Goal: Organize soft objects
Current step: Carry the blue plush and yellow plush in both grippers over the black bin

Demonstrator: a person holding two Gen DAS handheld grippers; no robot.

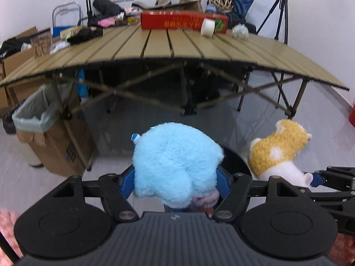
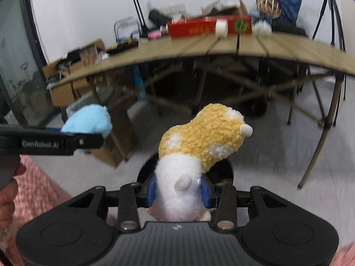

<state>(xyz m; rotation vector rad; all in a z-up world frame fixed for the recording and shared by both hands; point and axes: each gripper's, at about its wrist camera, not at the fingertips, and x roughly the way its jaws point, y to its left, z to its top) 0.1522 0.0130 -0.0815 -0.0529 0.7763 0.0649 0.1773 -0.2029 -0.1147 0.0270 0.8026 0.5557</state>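
Note:
A fluffy light-blue plush toy (image 1: 175,164) fills the space between my left gripper's (image 1: 175,182) blue pads, which are shut on it above the floor. The same blue plush toy (image 2: 88,122) shows at the left of the right wrist view, with the left gripper (image 2: 66,138) seen side-on. My right gripper (image 2: 178,190) is shut on the white lower part of a yellow-and-white plush toy (image 2: 204,139). In the left wrist view that yellow-and-white plush toy (image 1: 279,150) hangs at the right, with the right gripper (image 1: 315,178) pinching its white end.
A slatted folding table (image 1: 168,46) stands ahead with a red box (image 1: 184,22), a tape roll (image 1: 208,27) and clutter at its back. A lined cardboard bin (image 1: 44,124) sits at the left, a tripod (image 1: 281,11) at the right. Pink carpet (image 2: 33,188) lies below; a hand (image 2: 8,195) shows at the left.

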